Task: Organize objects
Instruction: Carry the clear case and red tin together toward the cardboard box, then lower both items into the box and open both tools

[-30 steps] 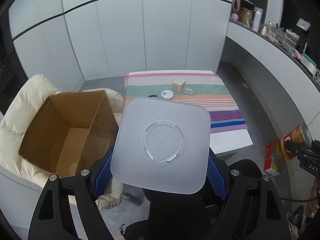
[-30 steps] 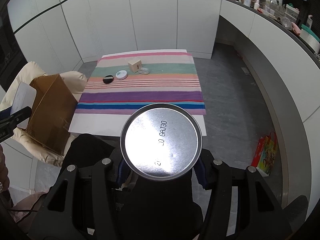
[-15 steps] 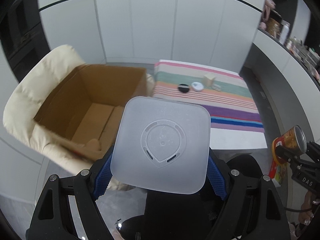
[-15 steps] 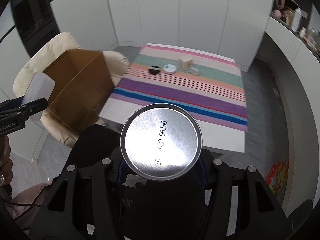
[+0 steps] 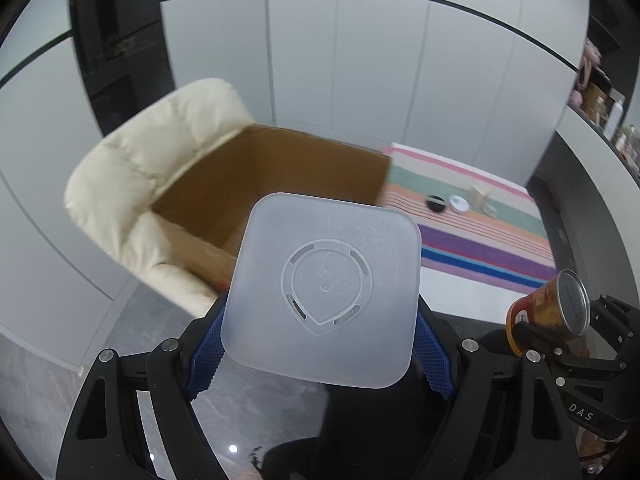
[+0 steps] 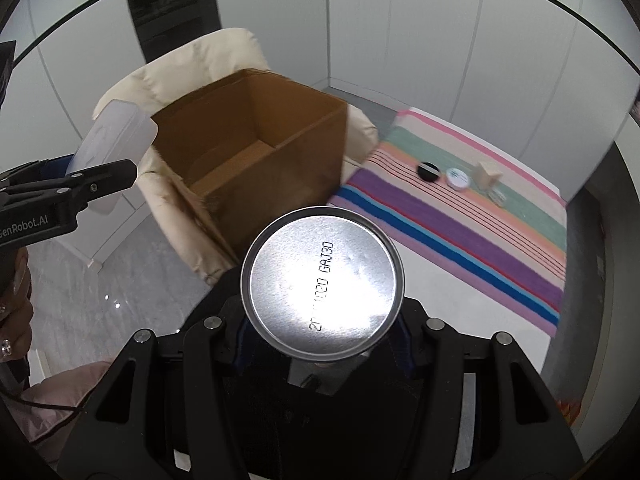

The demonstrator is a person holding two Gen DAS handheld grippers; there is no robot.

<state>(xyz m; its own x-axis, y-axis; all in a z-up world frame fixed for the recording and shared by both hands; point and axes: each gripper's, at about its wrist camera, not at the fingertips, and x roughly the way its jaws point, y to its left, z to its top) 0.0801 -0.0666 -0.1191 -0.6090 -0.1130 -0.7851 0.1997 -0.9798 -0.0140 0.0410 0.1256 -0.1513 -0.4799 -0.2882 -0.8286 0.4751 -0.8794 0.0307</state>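
Pale panelled walls (image 5: 360, 80) fill the upper part of both views, with a dark tall recess (image 6: 172, 4) at upper left. A cream padded armchair (image 5: 152, 176) stands left of centre. The floor (image 6: 100, 280) at lower left is grey and glossy.

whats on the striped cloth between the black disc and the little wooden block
A small white round tin sits between the black disc and the wooden block, clearest in the right wrist view.
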